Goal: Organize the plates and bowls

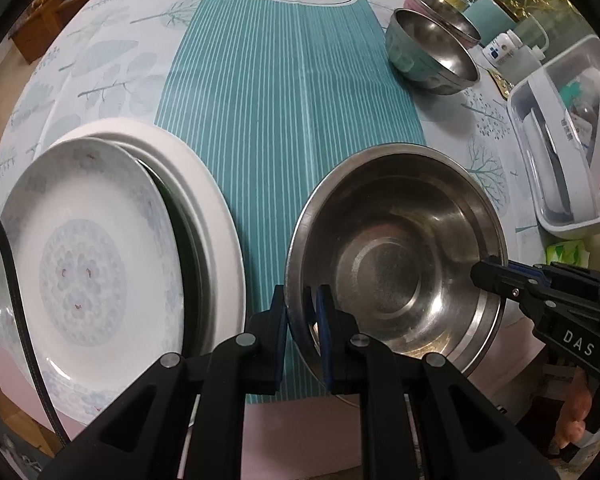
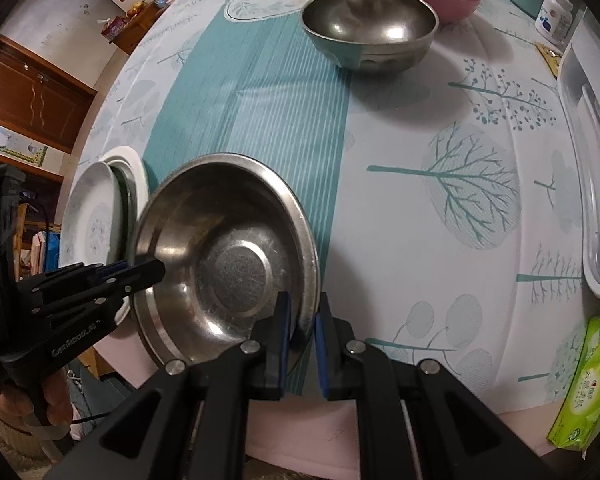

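The steel bowl (image 1: 396,248) sits tilted at lower centre of both views, gripped from two sides. The left gripper (image 1: 302,312) clamps its near-left rim; the right gripper (image 2: 302,320) pinches the opposite rim, seemingly firmly. The stacked plates (image 1: 100,264) lie just left.

Teal stripes, silver steel
Tablecloth (image 2: 284,112) was teal-striped with tree prints; bowl (image 1: 396,264) silver, plate (image 1: 88,268) white with grey-blue florals.
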`<state>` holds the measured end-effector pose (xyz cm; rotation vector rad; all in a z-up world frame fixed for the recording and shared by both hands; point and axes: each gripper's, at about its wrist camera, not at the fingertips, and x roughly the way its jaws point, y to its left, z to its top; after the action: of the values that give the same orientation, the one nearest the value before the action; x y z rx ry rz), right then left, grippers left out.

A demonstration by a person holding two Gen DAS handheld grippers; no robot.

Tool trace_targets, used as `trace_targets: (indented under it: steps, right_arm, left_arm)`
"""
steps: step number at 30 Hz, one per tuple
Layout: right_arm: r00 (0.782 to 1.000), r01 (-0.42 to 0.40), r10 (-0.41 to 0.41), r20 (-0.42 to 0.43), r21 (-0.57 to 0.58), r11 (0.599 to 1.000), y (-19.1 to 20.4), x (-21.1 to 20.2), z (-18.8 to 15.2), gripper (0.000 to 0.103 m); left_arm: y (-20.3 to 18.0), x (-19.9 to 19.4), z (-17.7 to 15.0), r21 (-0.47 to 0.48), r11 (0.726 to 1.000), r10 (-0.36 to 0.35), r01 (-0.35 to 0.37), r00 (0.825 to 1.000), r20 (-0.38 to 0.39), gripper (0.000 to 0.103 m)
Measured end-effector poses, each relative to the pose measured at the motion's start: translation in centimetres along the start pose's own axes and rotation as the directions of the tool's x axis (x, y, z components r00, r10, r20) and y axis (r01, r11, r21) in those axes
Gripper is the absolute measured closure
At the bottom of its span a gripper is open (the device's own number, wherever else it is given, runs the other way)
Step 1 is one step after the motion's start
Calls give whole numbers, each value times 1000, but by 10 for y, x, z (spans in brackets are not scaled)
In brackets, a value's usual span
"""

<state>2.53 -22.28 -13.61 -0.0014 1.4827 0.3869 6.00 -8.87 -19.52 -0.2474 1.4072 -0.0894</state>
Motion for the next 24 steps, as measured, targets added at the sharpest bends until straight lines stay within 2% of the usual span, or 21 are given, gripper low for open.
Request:
trace_targets:
  steps: [8,10,14,17,21,24]
  right_arm:
    - [1000,19,-19,-9,4,1000,0,4,-1,92]
    - [1000,23,-23,-10,5,1000,1,5,0,92]
    - [999,41,-41,-4,-5,999,3,5,-1,90]
    - [998,61,-61,-2,-15,998,6,7,0,89]
    - [997,72,-72,-3,-16,997,10,8,0,89]
    - [997,78,-78,-1,-22,997,11,7,-1,85]
  left_arm:
    - [-13,2,0,45,998,46,-47,999,20,90]
    - [-13,1,0,45,998,42,-43,999,21,86]
    - [-14,-2,-2,56,996,61,-64,997,50,68]
    - [-16,-5,-3,66,995,75,-79,995,62,65]
    - [-15,-9,-5,55,995,74,-78,995,71,46]
    - [-14,-13,-7,51,995,77,-82,994,82,42]
